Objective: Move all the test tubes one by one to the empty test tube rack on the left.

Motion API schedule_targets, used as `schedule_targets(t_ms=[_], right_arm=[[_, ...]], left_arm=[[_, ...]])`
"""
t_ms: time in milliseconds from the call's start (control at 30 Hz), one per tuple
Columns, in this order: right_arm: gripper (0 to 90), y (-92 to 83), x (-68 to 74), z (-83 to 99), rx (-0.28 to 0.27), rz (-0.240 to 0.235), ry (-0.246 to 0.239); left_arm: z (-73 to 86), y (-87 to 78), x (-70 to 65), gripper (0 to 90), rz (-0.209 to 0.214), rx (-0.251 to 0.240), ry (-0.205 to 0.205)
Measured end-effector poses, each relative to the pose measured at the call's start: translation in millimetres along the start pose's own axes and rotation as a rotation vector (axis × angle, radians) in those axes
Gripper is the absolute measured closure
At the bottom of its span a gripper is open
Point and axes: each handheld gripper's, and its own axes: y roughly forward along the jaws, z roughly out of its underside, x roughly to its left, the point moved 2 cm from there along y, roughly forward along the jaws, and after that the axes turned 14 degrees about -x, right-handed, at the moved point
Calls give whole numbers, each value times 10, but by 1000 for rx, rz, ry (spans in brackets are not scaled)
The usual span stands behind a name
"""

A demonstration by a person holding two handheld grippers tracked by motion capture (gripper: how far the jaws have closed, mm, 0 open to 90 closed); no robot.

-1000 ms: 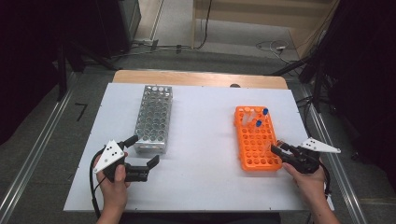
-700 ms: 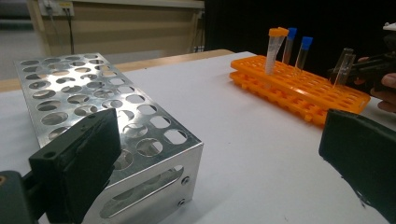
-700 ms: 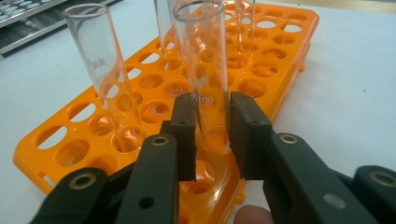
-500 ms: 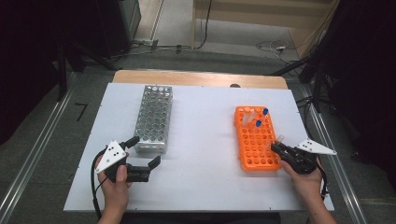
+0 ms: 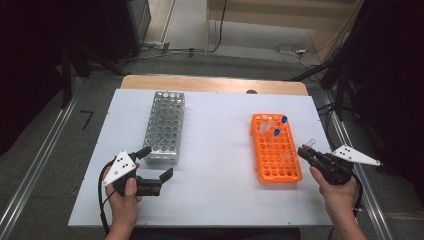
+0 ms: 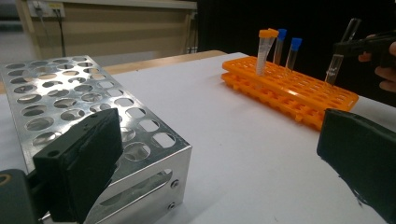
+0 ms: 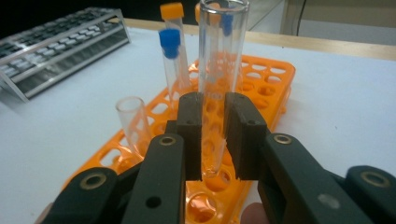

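High view: fixed above the person's edge of the white table (image 5: 215, 150), facing forward and down, far enough to take in the whole tabletop plus floor behind. Left gripper view: low, near table level, close behind the metal rack (image 6: 88, 126), facing across to the orange rack (image 6: 289, 88). Right gripper view: very close, just over the orange rack (image 7: 261, 84), aimed along it toward the metal rack (image 7: 60, 42). All three share both racks and the tabletop between them.
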Motion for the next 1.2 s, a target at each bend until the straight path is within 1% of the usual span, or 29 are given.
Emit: schedule_targets(t_ms=[67,200,233,267,300,333,400,433,500,533,600,667,700,733,800,833,867,900,933,967,1000,1067,1133,1167,1200], right_arm=[[742,-22,28,-55,-18,-11,7],[743,-38,79,-147,-45,-14,-5],[743,-39,88,-167,-49,-18,-9],[743,-36,115,-225,-62,-28,-6],[743,-36,115,-225,-62,-28,-6],[743,-32,146,-272,-70,-39,-7],[743,-27,190,-316,-82,-53,-15],[743,-27,190,-316,-82,-53,-15],[743,-22,236,-352,-93,-66,-18],[743,-13,297,-391,-104,-78,-28],[743,-9,316,-402,-106,-86,-30],[743,9,399,-428,-112,-111,-35],[743,16,430,-432,-111,-124,-31],[743,16,430,-432,-111,-124,-31],[743,32,504,-440,-115,-159,-19],[743,42,543,-441,-114,-172,-25],[743,67,633,-434,-104,-200,-33],[743,78,667,-428,-102,-209,-37],[743,78,667,-428,-102,-209,-37],[743,93,707,-416,-97,-221,-42],[743,133,797,-381,-83,-248,-49],[743,146,823,-366,-77,-258,-53],[743,202,921,-295,-52,-290,-52],[743,202,921,-295,-52,-290,-52],[743,219,954,-272,-43,-297,-52]], left_arm=[[-1,3,-10,5,3,5,6],[-1,18,-35,5,8,7,11],[-1,21,-40,6,11,9,13],[-1,25,-49,5,12,8,11],[-1,25,-52,5,12,9,13],[-3,26,-58,5,15,11,14],[-6,29,-69,6,15,11,18],[-9,31,-75,6,17,11,20],[-13,38,-85,6,22,9,17],[-15,41,-90,5,27,8,14],[-23,47,-106,5,32,7,15],[-34,54,-126,5,39,5,19],[-41,58,-142,5,42,5,19],[-48,66,-161,5,50,4,18],[-68,93,-225,4,53,19,57],[-76,111,-263,5,71,24,67],[-84,128,-299,5,78,31,72],[-87,143,-324,8,89,33,70],[-89,160,-352,8,113,37,65],[-87,179,-375,14,131,43,56],[-89,197,-404,14,126,47,54],[-98,218,-440,14,135,50,46],[-111,238,-474,16,140,48,36],[-114,249,-490,16,146,54,33],[-117,262,-508,31,151,62,33]])
